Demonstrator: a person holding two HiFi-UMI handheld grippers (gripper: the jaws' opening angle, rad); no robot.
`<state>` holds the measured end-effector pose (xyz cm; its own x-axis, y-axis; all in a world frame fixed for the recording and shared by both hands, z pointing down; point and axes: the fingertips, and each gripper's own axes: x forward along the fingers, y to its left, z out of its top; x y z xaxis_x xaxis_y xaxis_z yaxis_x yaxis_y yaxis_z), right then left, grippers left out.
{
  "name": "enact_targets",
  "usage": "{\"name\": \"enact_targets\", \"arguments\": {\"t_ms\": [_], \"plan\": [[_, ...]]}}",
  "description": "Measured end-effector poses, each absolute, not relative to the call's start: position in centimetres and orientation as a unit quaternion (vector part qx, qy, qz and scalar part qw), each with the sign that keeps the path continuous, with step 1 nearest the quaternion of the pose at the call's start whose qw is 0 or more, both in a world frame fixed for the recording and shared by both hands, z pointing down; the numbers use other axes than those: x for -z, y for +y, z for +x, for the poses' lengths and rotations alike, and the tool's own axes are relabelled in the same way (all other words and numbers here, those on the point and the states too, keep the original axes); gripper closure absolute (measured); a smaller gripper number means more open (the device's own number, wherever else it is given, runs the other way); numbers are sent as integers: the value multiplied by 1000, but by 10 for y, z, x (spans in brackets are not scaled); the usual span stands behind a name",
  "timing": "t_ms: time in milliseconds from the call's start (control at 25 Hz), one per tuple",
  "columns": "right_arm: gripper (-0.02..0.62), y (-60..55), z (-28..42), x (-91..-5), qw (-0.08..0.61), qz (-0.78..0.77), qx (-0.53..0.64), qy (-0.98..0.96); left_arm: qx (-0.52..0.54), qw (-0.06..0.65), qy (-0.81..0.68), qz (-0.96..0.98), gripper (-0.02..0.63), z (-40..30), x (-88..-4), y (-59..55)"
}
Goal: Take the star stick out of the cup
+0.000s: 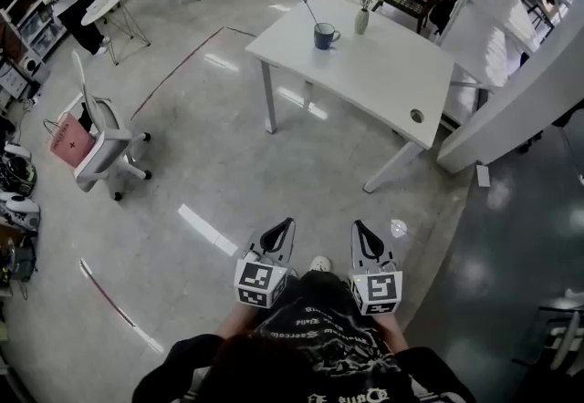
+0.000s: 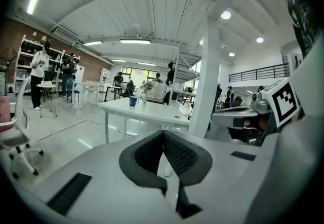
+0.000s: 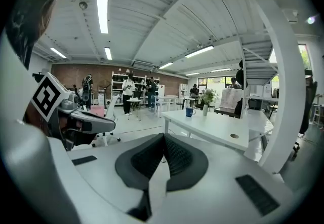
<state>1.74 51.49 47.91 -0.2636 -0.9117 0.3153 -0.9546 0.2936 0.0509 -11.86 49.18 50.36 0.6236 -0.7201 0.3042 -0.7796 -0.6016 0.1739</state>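
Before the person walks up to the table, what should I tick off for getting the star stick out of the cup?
1. Star stick in the blue cup: ok, leaning out.
2. Cup upright on the white table: ok.
3. Table within reach: not ok, floor lies between.
4. Left tool open for a grasp: not ok, jaws together, empty.
5. Right tool open: not ok, jaws together, empty.
6. Vase clear of the cup: ok, beside it, apart.
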Motion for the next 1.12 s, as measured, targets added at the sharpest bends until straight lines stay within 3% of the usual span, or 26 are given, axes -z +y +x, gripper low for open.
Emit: {"name": "enact_targets", "arguments": {"t_ms": [560,1120], "plan": [[586,510,2,-490,145,601,-81,-782,-94,171,-417,888,586,-141,-520,485],[586,361,55,-497,144,548,-83,-820,-104,154,-462,867,586,-90,-515,365]]}}
